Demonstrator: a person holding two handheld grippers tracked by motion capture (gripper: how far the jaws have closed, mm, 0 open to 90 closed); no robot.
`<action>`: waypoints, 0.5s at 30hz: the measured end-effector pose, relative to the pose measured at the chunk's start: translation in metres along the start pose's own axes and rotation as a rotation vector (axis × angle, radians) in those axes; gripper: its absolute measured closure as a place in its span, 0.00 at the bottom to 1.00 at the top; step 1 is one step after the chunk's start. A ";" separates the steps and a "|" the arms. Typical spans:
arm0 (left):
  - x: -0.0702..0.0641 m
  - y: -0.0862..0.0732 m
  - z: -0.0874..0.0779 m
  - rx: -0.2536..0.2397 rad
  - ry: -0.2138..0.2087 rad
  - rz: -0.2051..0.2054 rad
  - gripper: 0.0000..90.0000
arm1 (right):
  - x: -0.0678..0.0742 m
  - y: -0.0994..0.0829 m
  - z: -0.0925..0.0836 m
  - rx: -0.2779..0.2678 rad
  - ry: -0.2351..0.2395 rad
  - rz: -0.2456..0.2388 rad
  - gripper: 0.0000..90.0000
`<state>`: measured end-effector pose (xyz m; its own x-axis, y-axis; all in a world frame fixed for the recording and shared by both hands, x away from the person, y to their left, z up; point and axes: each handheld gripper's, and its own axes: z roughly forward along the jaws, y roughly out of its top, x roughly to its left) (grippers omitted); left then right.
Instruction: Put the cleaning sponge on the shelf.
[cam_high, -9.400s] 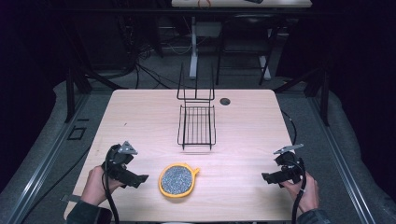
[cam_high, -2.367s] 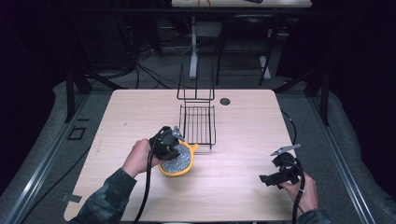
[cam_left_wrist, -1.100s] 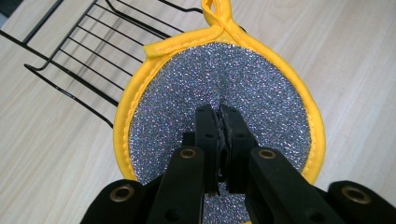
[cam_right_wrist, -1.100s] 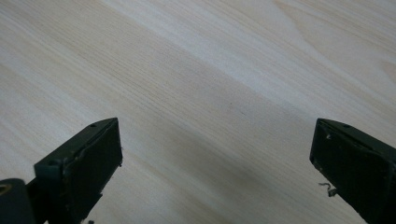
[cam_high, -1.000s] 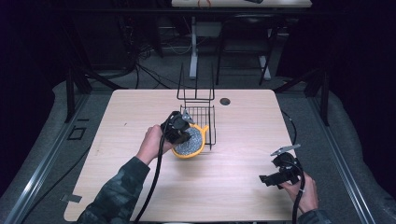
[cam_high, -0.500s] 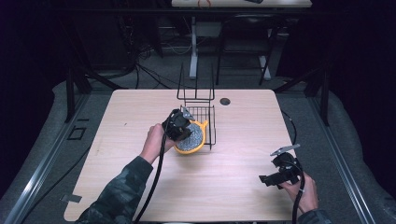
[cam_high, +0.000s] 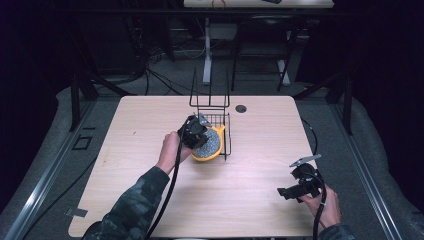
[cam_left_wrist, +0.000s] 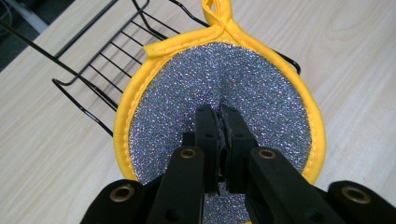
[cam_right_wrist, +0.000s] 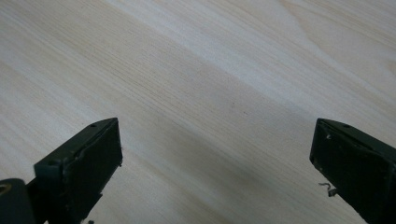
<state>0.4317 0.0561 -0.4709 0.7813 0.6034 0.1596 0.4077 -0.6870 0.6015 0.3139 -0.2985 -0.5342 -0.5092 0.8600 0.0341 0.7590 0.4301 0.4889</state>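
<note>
A round pad with a sparkly silver face and a yellow rim (cam_high: 214, 146) (cam_left_wrist: 271, 98) is held tilted at the front edge of a black wire rack (cam_high: 220, 119) (cam_left_wrist: 88, 84). Its yellow loop points into the rack. My left gripper (cam_high: 199, 136) (cam_left_wrist: 219, 109) is shut on the middle of the pad, and the cloth puckers between the jaws. My right gripper (cam_high: 286, 192) (cam_right_wrist: 215, 144) hovers low over bare wood at the table's front right. It is open with nothing between its jaws.
The rack stands at the back middle of the light wooden table (cam_high: 140, 125), with tall wire uprights at its far end. A small dark round hole (cam_high: 241, 108) sits just right of it. Cables trail from both grippers toward the front edge.
My left gripper has taken the pad from the table's front and carried it to the rack; in the last second it edged slightly farther right. The right gripper has kept still.
</note>
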 end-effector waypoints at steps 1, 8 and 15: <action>0.000 0.001 0.001 -0.007 0.007 -0.004 0.97 | 0.000 0.000 0.000 0.005 0.004 0.000 0.02; 0.001 0.005 0.009 -0.027 0.025 -0.006 0.97 | 0.001 0.000 0.001 0.013 0.006 -0.003 0.02; 0.000 0.009 0.020 -0.038 0.041 -0.009 0.97 | 0.000 0.000 0.001 0.013 0.010 0.001 0.02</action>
<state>0.4448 0.0418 -0.4815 0.7574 0.6260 0.1856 0.3959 -0.6663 0.6319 0.3142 -0.2978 -0.5347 -0.5123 0.8577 0.0438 0.7651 0.4326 0.4770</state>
